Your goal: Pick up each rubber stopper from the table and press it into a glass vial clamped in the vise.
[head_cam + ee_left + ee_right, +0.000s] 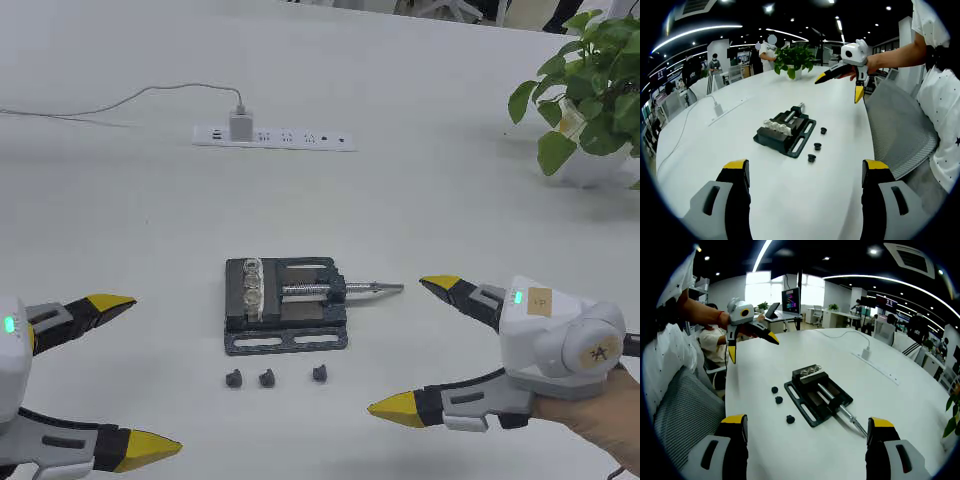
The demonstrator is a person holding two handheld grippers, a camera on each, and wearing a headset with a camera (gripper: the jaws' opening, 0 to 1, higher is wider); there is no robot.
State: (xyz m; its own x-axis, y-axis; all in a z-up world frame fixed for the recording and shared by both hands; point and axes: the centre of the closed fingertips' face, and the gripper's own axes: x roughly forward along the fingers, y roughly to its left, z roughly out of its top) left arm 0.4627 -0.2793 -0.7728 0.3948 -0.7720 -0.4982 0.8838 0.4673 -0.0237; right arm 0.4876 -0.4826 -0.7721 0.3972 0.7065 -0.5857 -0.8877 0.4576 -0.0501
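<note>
Left gripper [157, 372] and right gripper [394, 345] gape wide, empty, flanking the vise [285, 305]; glass vials [252, 285] sit clamped inside; three rubber stoppers [267, 378] lie just beside it.

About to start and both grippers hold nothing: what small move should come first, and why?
Probably lower the open right gripper toward the rightmost stopper. It lies loose on the table in front of the vise, nearer that gripper's jaws than the other stoppers are.
</note>
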